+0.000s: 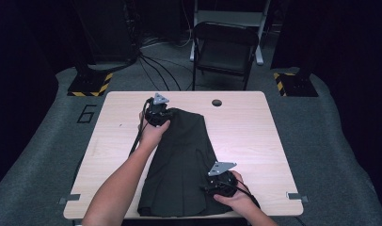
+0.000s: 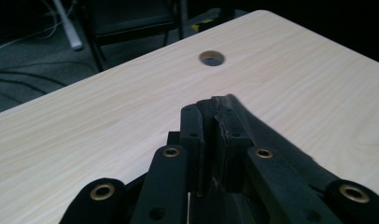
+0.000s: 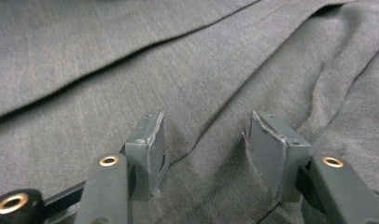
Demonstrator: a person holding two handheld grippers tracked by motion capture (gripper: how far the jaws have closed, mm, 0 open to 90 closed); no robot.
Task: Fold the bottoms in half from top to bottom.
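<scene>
Dark grey garment point(image 1: 179, 165) lay lengthwise on the wooden table point(image 1: 255, 136). Left gripper point(image 2: 214, 123) was clamped on the garment's far edge, a fold pinched between its jaws. Right gripper point(image 3: 204, 140) stood open, pads resting on the cloth near the person's edge of the table

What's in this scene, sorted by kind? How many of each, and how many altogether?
Dark grey garment: 1
Handheld claws: 2, the left claw shut on the garment's far edge, the right claw open over the cloth
Wooden table: 1
Folding chair: 1
Total: 5
</scene>
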